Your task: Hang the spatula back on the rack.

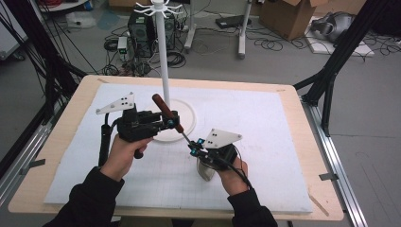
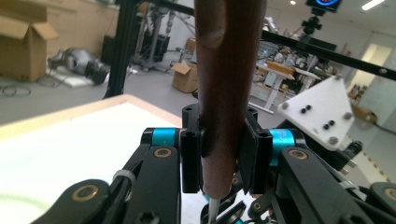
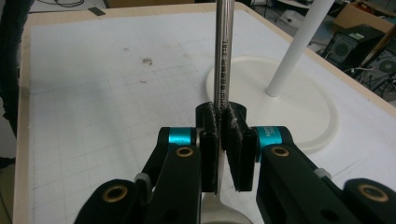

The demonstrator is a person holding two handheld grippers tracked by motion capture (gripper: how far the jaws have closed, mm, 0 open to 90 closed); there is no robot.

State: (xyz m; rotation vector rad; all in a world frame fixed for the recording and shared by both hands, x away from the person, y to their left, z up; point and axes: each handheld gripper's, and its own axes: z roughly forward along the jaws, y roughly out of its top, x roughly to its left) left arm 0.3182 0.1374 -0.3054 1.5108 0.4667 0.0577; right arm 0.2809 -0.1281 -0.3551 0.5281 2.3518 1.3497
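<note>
A long spoon with a dark wooden handle (image 1: 162, 107) and a thin metal shaft (image 1: 186, 136) hangs slanted over the white mat, held between both grippers. My left gripper (image 1: 171, 122) is shut on the lower end of the wooden handle (image 2: 226, 70), with the pads pressed on both sides of it. My right gripper (image 1: 194, 145) is shut on the metal shaft (image 3: 223, 51) farther down. The spoon's metal bowl (image 1: 204, 171) sits under the right hand, near the front of the mat. In the left gripper view, the right gripper's grey plate (image 2: 322, 112) appears just beyond the handle.
A white stand with a round base (image 1: 187, 118), a tall pole (image 1: 163, 56) and hooks on top stands at the back middle of the mat, just behind the left gripper. The white gridded mat (image 1: 265, 123) covers a wooden table (image 1: 302, 113). Boxes and cables lie on the floor beyond.
</note>
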